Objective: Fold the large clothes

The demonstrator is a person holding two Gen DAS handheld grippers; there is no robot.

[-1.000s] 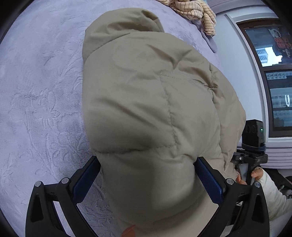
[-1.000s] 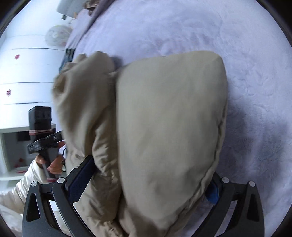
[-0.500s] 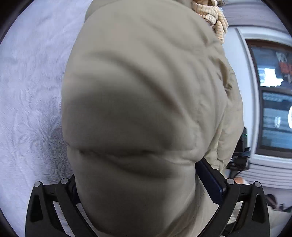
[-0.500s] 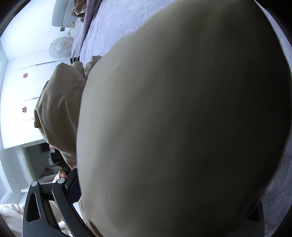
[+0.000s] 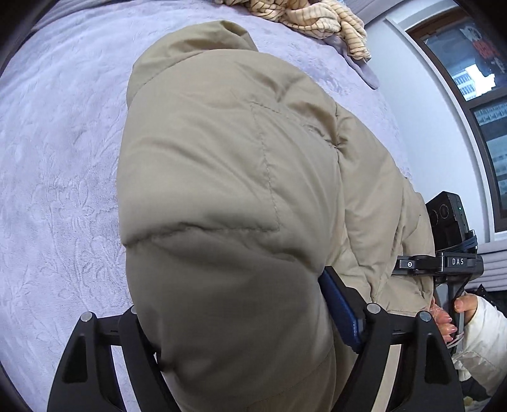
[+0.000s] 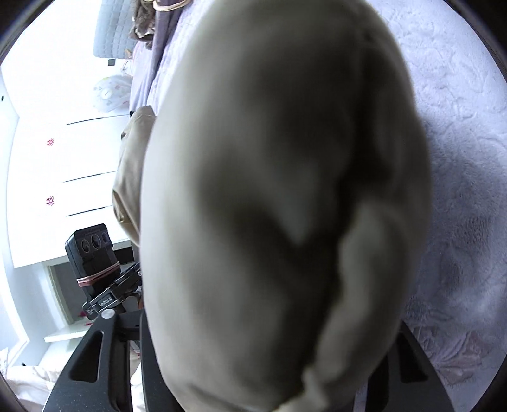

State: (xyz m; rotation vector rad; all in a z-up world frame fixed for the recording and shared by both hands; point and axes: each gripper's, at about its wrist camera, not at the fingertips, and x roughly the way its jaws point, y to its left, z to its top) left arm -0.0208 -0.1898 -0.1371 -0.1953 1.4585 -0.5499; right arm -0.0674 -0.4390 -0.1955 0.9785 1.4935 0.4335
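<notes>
A puffy beige hooded jacket [image 5: 228, 177] lies bundled on a lavender bedspread [image 5: 57, 152]. My left gripper [image 5: 234, 320] has its jaws wide around a thick fold of the jacket; only the blue right pad [image 5: 340, 312] shows, the left one is hidden under the cloth. In the right wrist view the jacket [image 6: 272, 196] bulges close to the lens and fills most of the frame, blurred. My right gripper [image 6: 269, 364] holds that bulk between its black finger bases; its tips are hidden. The right gripper also shows in the left wrist view [image 5: 450, 253], held in a hand.
A striped yellow garment [image 5: 310, 22] lies crumpled at the bed's far edge. A window [image 5: 475, 88] and white wall stand at the right. White drawers [image 6: 63, 177] stand beyond the bed's left side. The left gripper's camera unit [image 6: 93, 253] shows at the lower left.
The jacket bulged up toward both cameras half a second ago. In the left view it has dropped back to the bed; in the right view it stays close and shifted slightly.
</notes>
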